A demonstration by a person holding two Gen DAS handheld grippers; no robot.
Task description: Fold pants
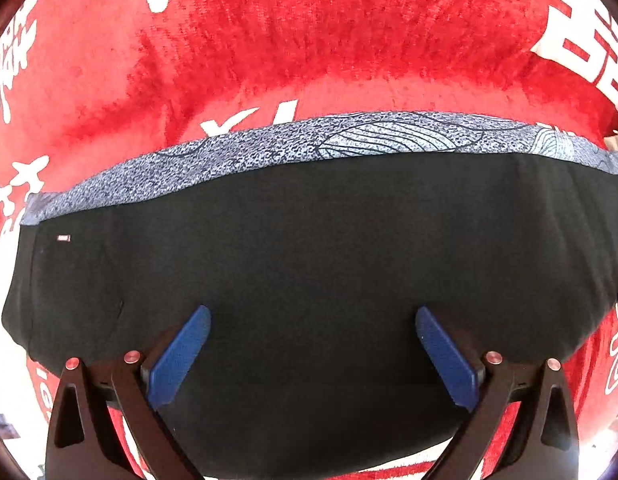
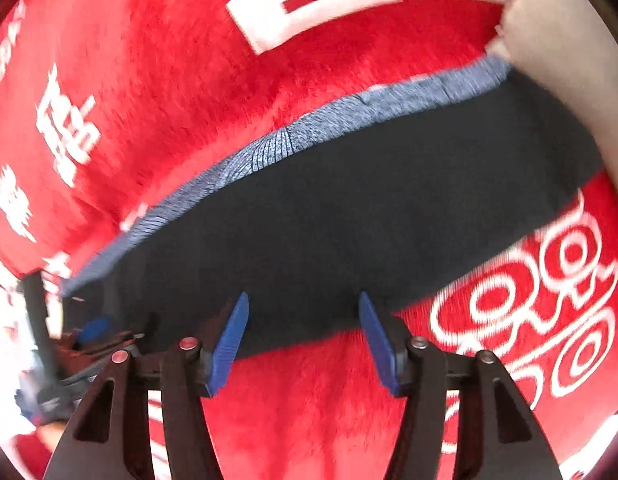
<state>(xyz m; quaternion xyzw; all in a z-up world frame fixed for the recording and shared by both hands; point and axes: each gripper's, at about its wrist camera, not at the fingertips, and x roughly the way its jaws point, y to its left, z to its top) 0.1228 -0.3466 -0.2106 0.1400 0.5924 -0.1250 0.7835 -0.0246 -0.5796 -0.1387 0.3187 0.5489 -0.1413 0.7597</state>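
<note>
The black pants (image 1: 309, 248) lie flat as a folded slab on a red cloth, with a blue-grey patterned band (image 1: 349, 140) along their far edge. My left gripper (image 1: 313, 312) is open, its blue fingers (image 1: 181, 356) over the near part of the black fabric, holding nothing. In the right wrist view the pants (image 2: 349, 220) run diagonally, the patterned band (image 2: 309, 132) on their far side. My right gripper (image 2: 303, 300) is open and empty, fingertips at the pants' near edge. This view is motion-blurred.
A red plush cloth with white characters (image 1: 309, 40) covers the surface under the pants and shows in the right wrist view (image 2: 149, 80). A pale surface (image 2: 569, 60) lies beyond the cloth at the upper right. The other gripper and hand (image 2: 69, 360) are at the left edge.
</note>
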